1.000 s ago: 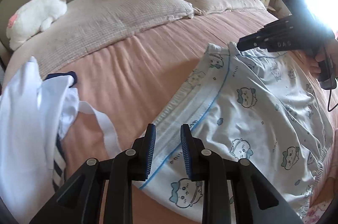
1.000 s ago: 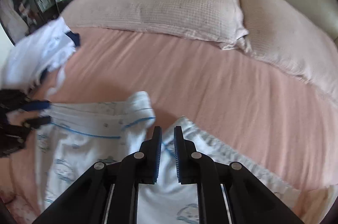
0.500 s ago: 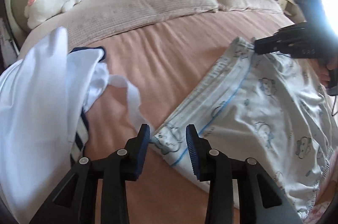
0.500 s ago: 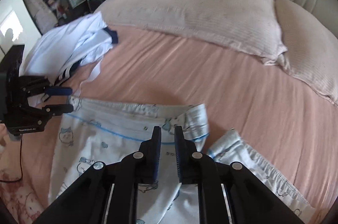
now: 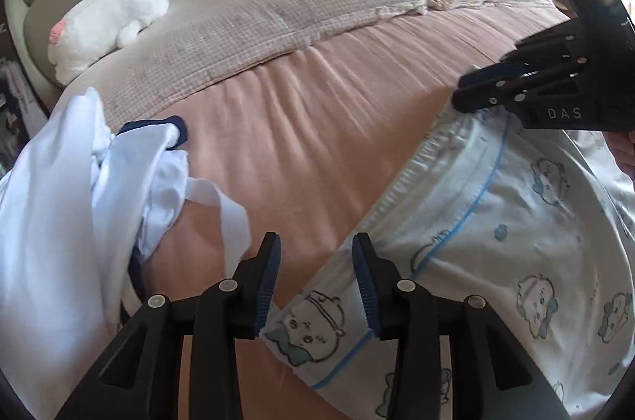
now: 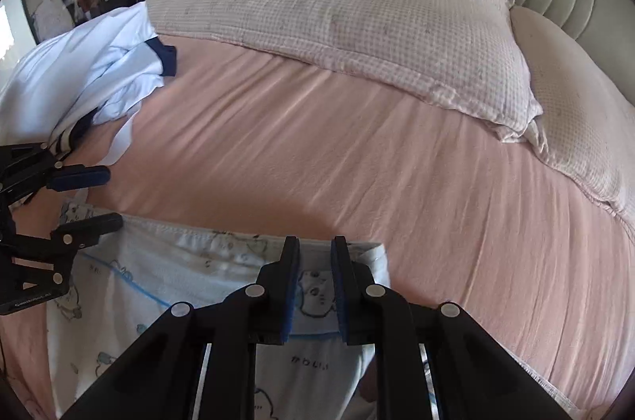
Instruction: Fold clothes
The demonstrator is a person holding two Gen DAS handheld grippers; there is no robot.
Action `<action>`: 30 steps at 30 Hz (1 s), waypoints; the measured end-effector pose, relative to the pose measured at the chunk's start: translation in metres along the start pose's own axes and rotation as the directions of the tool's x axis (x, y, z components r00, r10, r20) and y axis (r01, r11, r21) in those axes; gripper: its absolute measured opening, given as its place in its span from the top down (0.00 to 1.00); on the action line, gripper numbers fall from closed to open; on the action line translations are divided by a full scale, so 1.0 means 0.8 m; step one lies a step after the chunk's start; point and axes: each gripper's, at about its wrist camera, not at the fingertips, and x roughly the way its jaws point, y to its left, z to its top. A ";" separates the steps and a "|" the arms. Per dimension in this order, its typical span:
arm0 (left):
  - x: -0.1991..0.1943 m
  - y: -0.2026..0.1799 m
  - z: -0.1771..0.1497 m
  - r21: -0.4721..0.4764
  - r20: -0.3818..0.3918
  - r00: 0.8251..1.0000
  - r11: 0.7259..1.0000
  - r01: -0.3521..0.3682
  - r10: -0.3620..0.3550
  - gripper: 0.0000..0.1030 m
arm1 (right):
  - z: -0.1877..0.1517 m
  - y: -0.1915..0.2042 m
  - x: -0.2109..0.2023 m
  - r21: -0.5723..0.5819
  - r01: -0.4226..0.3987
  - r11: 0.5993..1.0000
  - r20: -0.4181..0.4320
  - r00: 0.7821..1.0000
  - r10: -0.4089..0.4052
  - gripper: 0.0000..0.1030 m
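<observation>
Pale printed shorts [image 5: 496, 241] lie flat — both grippers, left [image 5: 316, 275] and right [image 6: 313, 279], spread over the waistband edge.

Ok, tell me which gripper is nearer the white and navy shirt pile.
Left. The left gripper hangs just beside the shirt pile; the right gripper is over the printed shorts, further away.

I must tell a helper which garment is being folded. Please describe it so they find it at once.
On the pink bed, look at the near edge, below the pillows. The printed garment lies flat there; unlike the plain white heap, it has cartoon figures and blue piping.
</observation>
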 end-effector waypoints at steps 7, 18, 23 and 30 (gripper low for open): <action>-0.045 -0.016 -0.005 0.104 -0.004 0.955 0.950 0.295 -0.296 0.66 | -0.031 -0.020 -0.049 0.101 -0.247 0.964 -0.091 0.962 0.256 0.86; -0.058 -0.110 -0.053 0.377 -0.223 0.888 0.805 0.458 -0.401 0.65 | -0.170 -0.001 -0.094 -0.065 -0.214 0.975 -0.310 0.933 0.184 0.85; -0.082 -0.076 -0.071 0.400 -0.316 0.918 0.844 0.356 -0.238 0.57 | -0.208 -0.053 -0.146 -0.060 -0.026 0.998 -0.302 0.953 0.006 0.85; -0.123 -0.169 -0.059 0.455 -0.332 0.842 0.710 0.537 -0.425 0.56 | -0.226 -0.016 -0.164 -0.023 -0.241 0.970 -0.313 0.923 0.222 0.85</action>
